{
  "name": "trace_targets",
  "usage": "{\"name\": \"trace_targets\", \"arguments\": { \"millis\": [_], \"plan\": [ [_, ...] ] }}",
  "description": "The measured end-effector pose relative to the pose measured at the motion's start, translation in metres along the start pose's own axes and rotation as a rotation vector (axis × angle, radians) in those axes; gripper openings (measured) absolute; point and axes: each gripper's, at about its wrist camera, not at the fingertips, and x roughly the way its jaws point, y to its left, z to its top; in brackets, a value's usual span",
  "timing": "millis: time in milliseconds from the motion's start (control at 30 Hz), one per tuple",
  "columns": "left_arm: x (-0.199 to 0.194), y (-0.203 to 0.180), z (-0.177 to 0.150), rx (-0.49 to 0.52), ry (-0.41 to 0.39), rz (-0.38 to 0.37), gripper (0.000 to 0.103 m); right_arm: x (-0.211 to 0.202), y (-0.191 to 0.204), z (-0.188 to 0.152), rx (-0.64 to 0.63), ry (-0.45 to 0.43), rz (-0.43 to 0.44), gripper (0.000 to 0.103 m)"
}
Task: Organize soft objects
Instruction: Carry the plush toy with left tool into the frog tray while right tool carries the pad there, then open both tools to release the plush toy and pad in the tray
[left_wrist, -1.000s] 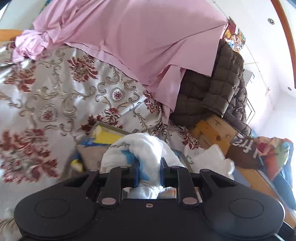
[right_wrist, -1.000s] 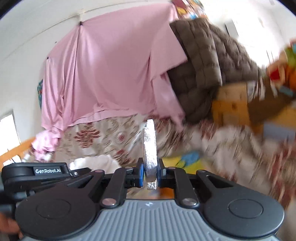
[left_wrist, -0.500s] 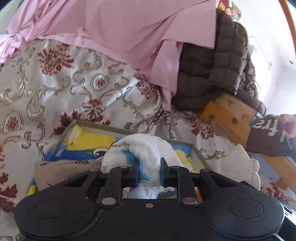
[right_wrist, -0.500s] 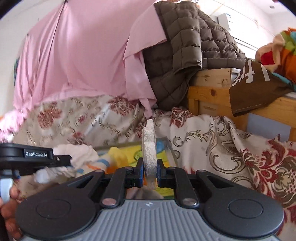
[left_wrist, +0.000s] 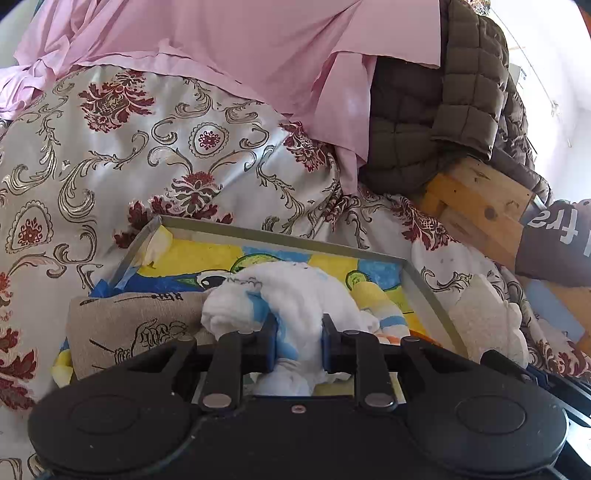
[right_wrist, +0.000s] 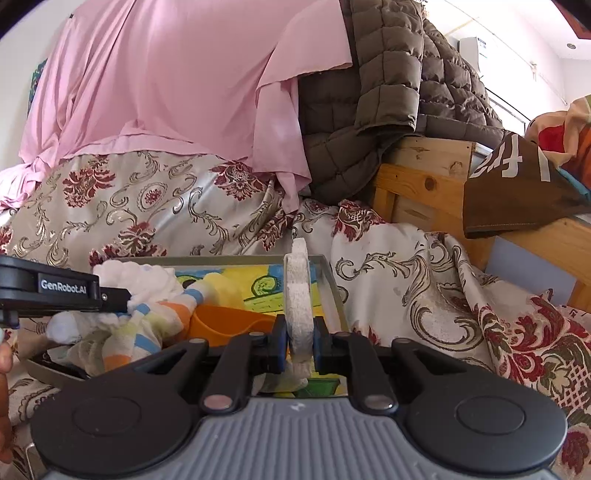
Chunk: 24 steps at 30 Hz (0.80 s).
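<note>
My left gripper (left_wrist: 297, 341) is shut on a white terry cloth with blue stripes (left_wrist: 295, 295), held over a grey-rimmed tray (left_wrist: 280, 236) with a yellow and blue picture on its floor. A beige printed cloth (left_wrist: 125, 325) lies at the tray's left end. My right gripper (right_wrist: 300, 343) is shut on a flat white spongy pad (right_wrist: 297, 291), held upright on edge over the same tray (right_wrist: 332, 288). The left gripper (right_wrist: 66, 291) and its cloth (right_wrist: 147, 284) show at the left of the right wrist view. The pad also shows in the left wrist view (left_wrist: 487, 321).
The tray rests on a bed with a floral silver and red cover (left_wrist: 147, 147). An orange piece (right_wrist: 225, 321) lies in the tray. A pink sheet (right_wrist: 166, 81) and a brown quilted jacket (right_wrist: 388, 92) hang behind. A wooden frame (right_wrist: 417, 184) stands at right.
Both grippers have moved forward and down toward the tray, each still holding its item. The tray now fills more of both views.
</note>
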Motion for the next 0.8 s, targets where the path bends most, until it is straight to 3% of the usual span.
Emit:
{"name": "trace_targets", "arguments": {
  "millis": [467, 667, 800],
  "plan": [
    [-0.0011, 0.0025, -0.0003, -0.009, 0.009, -0.004, 0.028, 0.0055, 0.001, -0.0033, -0.016, 0.039, 0.0, 0.016],
    [-0.0028, 0.0012, -0.002, -0.005, 0.005, -0.002, 0.033, 0.0037, -0.0009, -0.003, -0.007, 0.034, 0.0, 0.024],
    [-0.0063, 0.001, -0.0027, -0.004, -0.001, 0.001, 0.036, 0.0008, -0.0026, -0.0012, 0.003, 0.021, 0.005, 0.036]
  ]
}}
